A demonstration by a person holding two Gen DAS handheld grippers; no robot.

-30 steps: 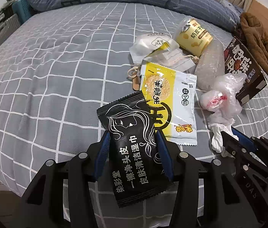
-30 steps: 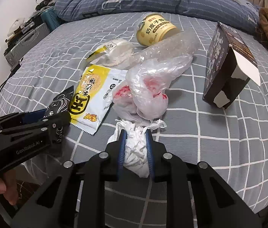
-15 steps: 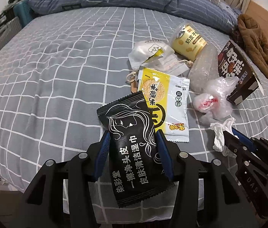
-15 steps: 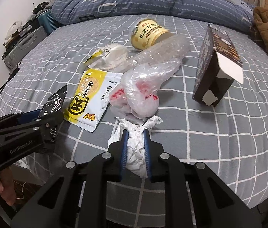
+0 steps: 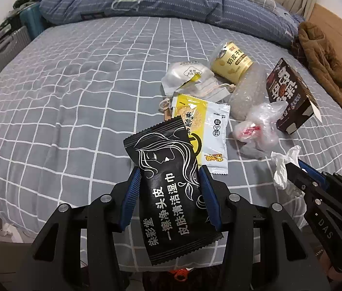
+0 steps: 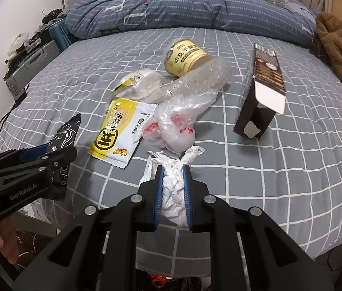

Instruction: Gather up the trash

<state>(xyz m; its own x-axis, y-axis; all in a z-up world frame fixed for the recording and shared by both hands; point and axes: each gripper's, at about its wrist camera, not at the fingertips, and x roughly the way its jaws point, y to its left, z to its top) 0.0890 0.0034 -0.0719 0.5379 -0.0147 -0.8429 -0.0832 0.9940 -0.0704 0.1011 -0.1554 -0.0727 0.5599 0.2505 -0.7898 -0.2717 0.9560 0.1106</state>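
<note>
Jaws of left gripper (image 5: 169, 194) clamp a light, slippery black sachet (image 5: 168, 191) by its edges; right gripper (image 6: 173, 191) pinches a soft, crushable tissue wad (image 6: 173, 186) mid-body.

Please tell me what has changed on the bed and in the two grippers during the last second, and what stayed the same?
Both grippers rose away from the bed, each carrying its piece. The left gripper lifted the black wipe packet; the right gripper squeezed the white tissue slightly tighter and lifted it off the sheet. Nothing was released. The yellow sachet, plastic bag, jar and dark carton stayed put.
</note>
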